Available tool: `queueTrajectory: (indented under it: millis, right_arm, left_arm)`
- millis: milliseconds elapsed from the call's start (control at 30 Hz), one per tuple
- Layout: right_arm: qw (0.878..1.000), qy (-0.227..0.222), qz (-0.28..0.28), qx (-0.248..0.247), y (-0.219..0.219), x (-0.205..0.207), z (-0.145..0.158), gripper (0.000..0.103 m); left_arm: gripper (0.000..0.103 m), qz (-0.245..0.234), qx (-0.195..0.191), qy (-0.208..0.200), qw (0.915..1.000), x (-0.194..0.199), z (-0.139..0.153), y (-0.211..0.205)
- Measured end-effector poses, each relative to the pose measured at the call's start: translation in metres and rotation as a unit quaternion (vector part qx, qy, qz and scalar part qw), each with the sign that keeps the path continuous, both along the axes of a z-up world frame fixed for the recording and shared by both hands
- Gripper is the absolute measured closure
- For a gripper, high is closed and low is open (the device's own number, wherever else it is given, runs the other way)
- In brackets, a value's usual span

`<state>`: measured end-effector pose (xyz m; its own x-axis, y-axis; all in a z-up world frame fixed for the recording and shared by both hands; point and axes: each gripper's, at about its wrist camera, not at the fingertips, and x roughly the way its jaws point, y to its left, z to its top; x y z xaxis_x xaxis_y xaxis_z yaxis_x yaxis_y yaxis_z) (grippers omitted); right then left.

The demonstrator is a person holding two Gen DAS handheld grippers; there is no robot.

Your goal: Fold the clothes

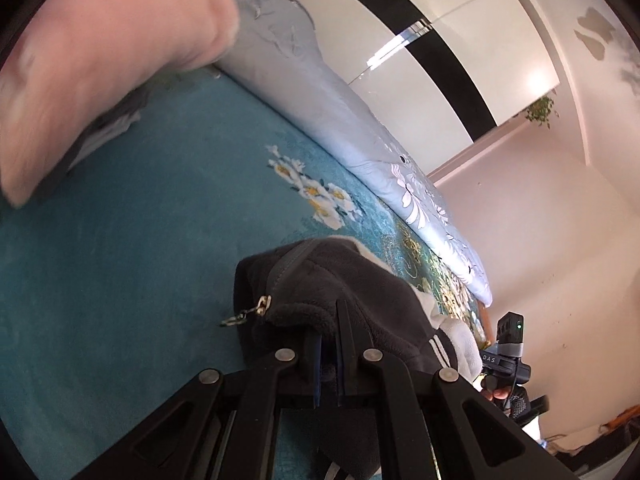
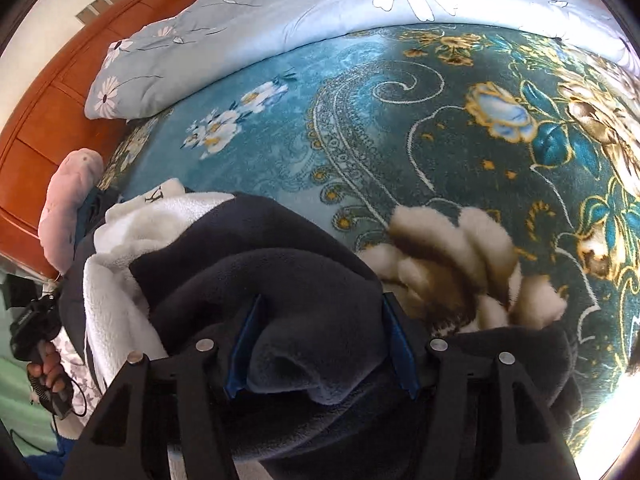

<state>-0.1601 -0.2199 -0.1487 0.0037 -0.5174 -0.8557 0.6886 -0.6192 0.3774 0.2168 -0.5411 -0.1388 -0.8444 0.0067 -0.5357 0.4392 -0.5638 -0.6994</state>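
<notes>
Left wrist view: the left gripper [image 1: 328,344] has its jaws clenched on a fold of the dark fleece jacket [image 1: 320,280], which lies on the teal floral blanket [image 1: 140,240] at 6 o'clock. A blurred pink cushion [image 1: 100,60] sits at 10 o'clock, and a pale blue quilt [image 1: 340,120] runs from 12 to 4.

Right wrist view: the right gripper [image 2: 324,340] stands with jaws parted, the jacket's dark fleece bunched between them. White lining [image 2: 132,232] shows at 9 o'clock, an orange headboard [image 2: 60,120] at 10.
</notes>
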Motion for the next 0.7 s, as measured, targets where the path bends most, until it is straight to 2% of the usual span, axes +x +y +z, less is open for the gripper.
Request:
queueTrajectory:
  millis: [33, 100, 200, 367, 467, 567, 633, 700]
  right_arm:
    - [1.000, -0.003, -0.004, -0.001, -0.001, 0.000, 0.000, 0.058]
    - [1.000, -0.004, -0.006, -0.005, -0.002, 0.002, 0.004, 0.076]
    - [1.000, -0.002, -0.013, -0.023, 0.000, 0.003, 0.013, 0.081]
    - [0.989, 0.023, -0.071, -0.130, 0.029, -0.014, 0.063, 0.083]
    - [0.975, 0.058, -0.114, -0.182, 0.054, -0.025, 0.110, 0.084]
    - [0.959, 0.111, -0.149, -0.215, 0.083, -0.028, 0.164, 0.084]
    - [0.944, 0.149, -0.169, -0.242, 0.108, -0.025, 0.203, 0.084]
    - [0.928, 0.187, -0.180, -0.266, 0.134, -0.017, 0.238, 0.084]
  left_arm:
    - [0.098, -0.004, -0.005, 0.000, 1.0000, -0.003, 0.004, -0.001]
    - [0.098, -0.011, -0.019, -0.004, 0.9998, -0.013, 0.015, -0.005]
    - [0.098, -0.026, -0.034, -0.007, 0.9991, -0.031, 0.032, -0.009]
    - [0.098, -0.058, -0.071, 0.010, 0.9957, -0.083, 0.087, -0.011]
    - [0.098, -0.093, -0.107, 0.053, 0.9885, -0.117, 0.145, 0.000]
    - [0.098, -0.127, -0.132, 0.109, 0.9770, -0.138, 0.202, 0.013]
    - [0.098, -0.147, -0.145, 0.142, 0.9682, -0.145, 0.230, 0.021]
    - [0.098, -0.162, -0.151, 0.157, 0.9624, -0.148, 0.241, 0.026]
